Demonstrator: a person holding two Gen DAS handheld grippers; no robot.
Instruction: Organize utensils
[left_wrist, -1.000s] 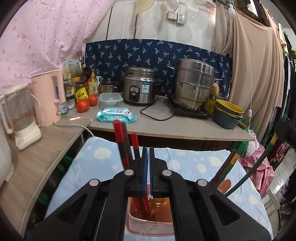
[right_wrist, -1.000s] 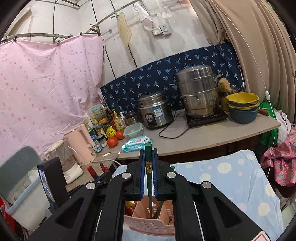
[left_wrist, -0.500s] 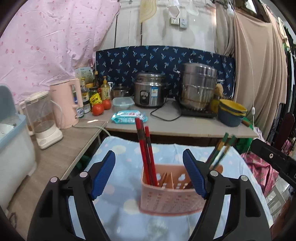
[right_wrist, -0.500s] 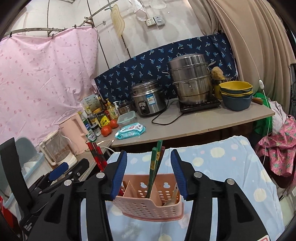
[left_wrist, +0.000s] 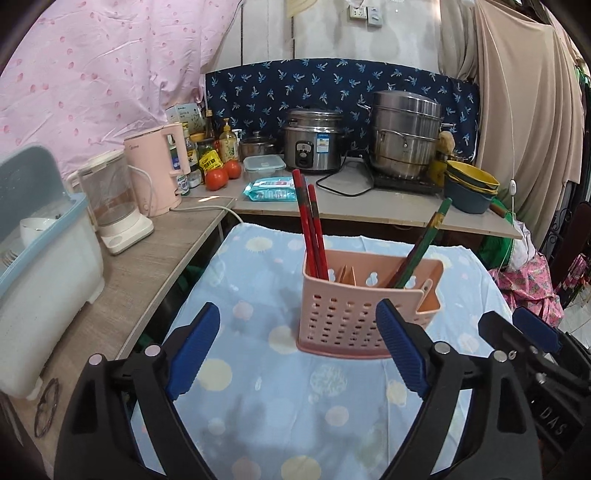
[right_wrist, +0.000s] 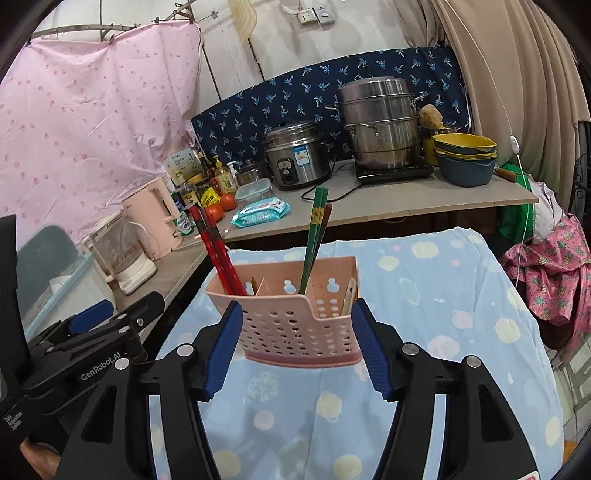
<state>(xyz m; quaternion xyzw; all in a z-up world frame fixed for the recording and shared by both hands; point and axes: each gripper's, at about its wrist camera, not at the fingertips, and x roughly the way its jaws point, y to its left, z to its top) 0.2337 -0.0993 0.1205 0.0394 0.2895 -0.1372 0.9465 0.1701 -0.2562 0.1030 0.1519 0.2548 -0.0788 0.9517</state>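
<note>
A pink perforated utensil basket (left_wrist: 354, 314) (right_wrist: 295, 317) stands on a blue polka-dot cloth (left_wrist: 280, 406). Red chopsticks (left_wrist: 310, 229) (right_wrist: 218, 251) stand in its left compartment. Green and dark chopsticks (left_wrist: 424, 240) (right_wrist: 314, 236) lean in its right part, and a pale utensil (right_wrist: 349, 299) sits at its right end. My left gripper (left_wrist: 295, 350) is open and empty, in front of the basket. My right gripper (right_wrist: 295, 347) is open and empty, its jaws on either side of the basket's front. The right gripper also shows in the left wrist view (left_wrist: 524, 336).
Behind the cloth is a counter (left_wrist: 369, 206) with a rice cooker (left_wrist: 314, 144), a steel steamer pot (left_wrist: 406, 133), stacked bowls (left_wrist: 469, 188), tomatoes (left_wrist: 218, 177), bottles and a wipes pack (left_wrist: 269, 188). At left stand a pink kettle (left_wrist: 159, 173), a blender jug (left_wrist: 114, 206) and a dish rack (left_wrist: 37, 258).
Both grippers opened, letting go of the red and the green chopsticks into the basket, and pulled back from it. The chopsticks now stand in the basket.
</note>
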